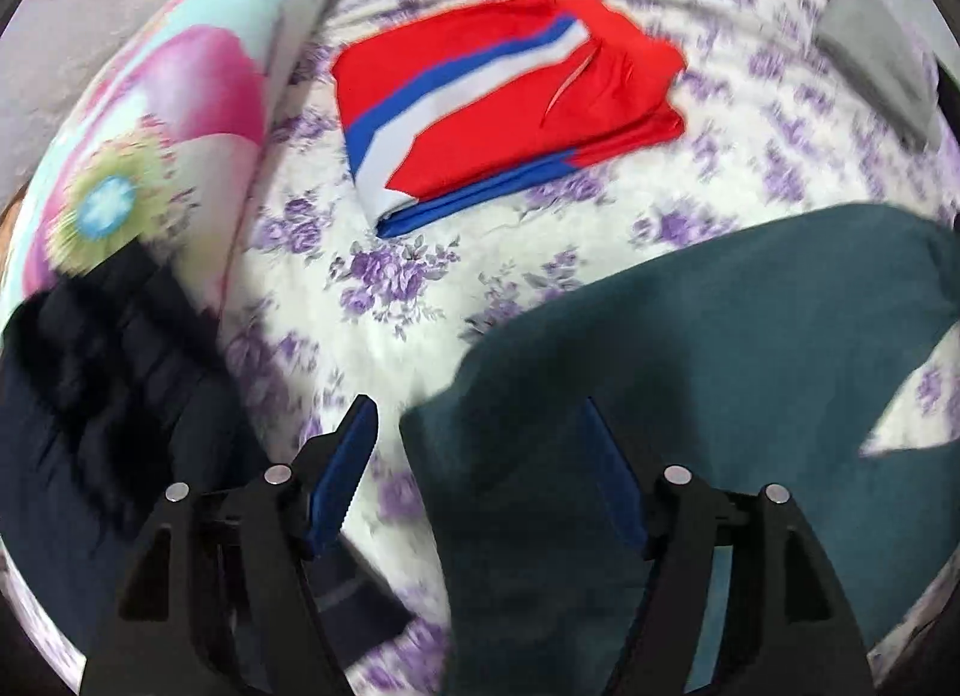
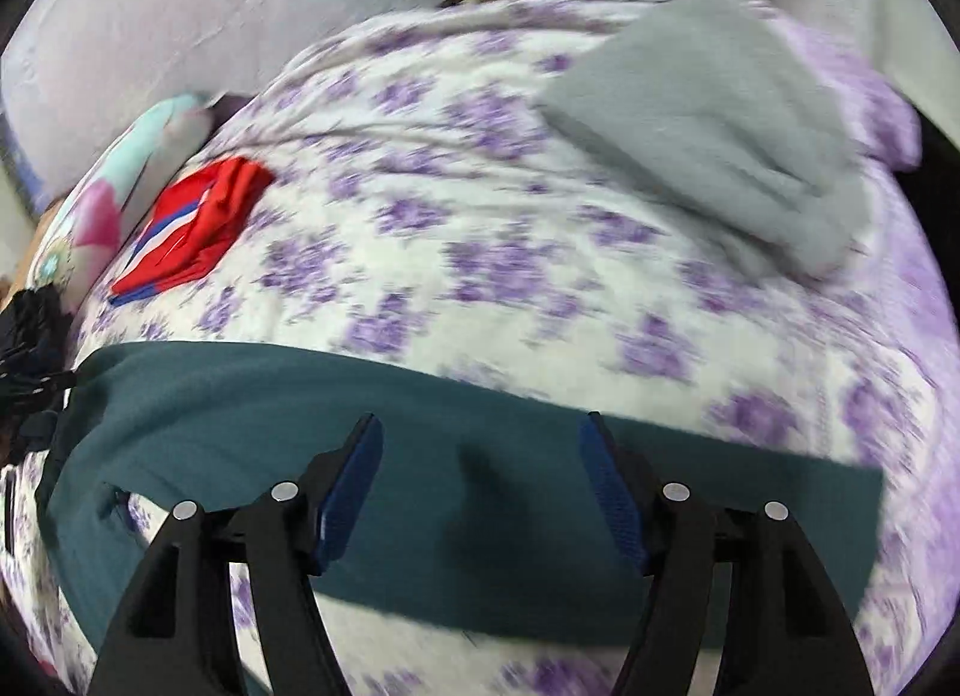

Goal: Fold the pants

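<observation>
Soft, even indoor light fills both views, with no glare and no clear source. Motion blur smears nearly everything: in the right wrist view the purple flowers on the bedsheet (image 2: 480, 204) streak sideways, and the grey cloth (image 2: 708, 156) lies soft-edged beyond them. In the left wrist view the red shorts (image 1: 504, 102) stay fairly legible, while the pillow (image 1: 150, 144) beside them blurs at its lower end. A faint dark shadow sits on the teal pants (image 2: 480, 492). Fisheye distortion bulges the bedsheet into a dome, and black vignetting rings the corners.
</observation>
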The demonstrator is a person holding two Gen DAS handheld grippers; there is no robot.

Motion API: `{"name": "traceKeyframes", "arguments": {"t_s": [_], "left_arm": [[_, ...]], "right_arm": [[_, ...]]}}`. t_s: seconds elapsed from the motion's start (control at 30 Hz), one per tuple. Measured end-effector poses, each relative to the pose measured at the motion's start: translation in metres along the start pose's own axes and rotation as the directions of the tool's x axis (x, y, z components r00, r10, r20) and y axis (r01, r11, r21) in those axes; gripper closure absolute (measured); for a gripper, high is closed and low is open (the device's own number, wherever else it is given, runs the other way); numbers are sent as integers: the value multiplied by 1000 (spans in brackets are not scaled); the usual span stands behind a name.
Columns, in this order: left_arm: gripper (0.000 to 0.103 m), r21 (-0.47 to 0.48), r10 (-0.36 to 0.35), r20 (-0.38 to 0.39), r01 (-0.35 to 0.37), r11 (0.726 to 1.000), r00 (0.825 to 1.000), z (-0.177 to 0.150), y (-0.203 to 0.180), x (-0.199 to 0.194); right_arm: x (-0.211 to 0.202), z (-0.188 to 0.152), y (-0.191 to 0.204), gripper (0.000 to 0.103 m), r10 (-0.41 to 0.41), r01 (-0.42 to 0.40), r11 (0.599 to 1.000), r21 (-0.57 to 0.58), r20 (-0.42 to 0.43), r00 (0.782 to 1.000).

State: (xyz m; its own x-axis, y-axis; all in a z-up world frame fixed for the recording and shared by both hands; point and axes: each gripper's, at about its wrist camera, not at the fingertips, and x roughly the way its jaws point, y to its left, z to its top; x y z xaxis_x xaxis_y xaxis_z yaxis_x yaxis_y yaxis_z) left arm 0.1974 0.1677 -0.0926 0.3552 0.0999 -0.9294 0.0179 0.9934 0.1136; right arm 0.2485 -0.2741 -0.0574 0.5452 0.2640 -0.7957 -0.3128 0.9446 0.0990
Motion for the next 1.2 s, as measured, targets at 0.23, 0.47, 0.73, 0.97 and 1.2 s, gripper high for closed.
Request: {"name": "traceKeyframes", "arguments": {"t_s": [0.23,0.47,0.73,0.97,1.2], "left_arm": [[52,90,-51,-61,56,994,997,11,0,34],[76,155,-85,-53,92,984,995,16,-7,36],[84,214,-102,-76,117,970,992,20,-13,36],[62,221,-90,-73,104,970,993,31,-2,42],[60,203,-140,-101,158,966,985,39,9,52]], "right_arm": [[47,17,34,34,65,-80,986,-143,-102,993],[72,25,56,35,55,-91,963,-252,-148,987],[89,28,68,56,73,-135,942,-308,-204,976],[80,37,71,56,113,-167,937,-308,-184,976],[101,38,84,55,119,-196,924,-330,-238,964]]}}
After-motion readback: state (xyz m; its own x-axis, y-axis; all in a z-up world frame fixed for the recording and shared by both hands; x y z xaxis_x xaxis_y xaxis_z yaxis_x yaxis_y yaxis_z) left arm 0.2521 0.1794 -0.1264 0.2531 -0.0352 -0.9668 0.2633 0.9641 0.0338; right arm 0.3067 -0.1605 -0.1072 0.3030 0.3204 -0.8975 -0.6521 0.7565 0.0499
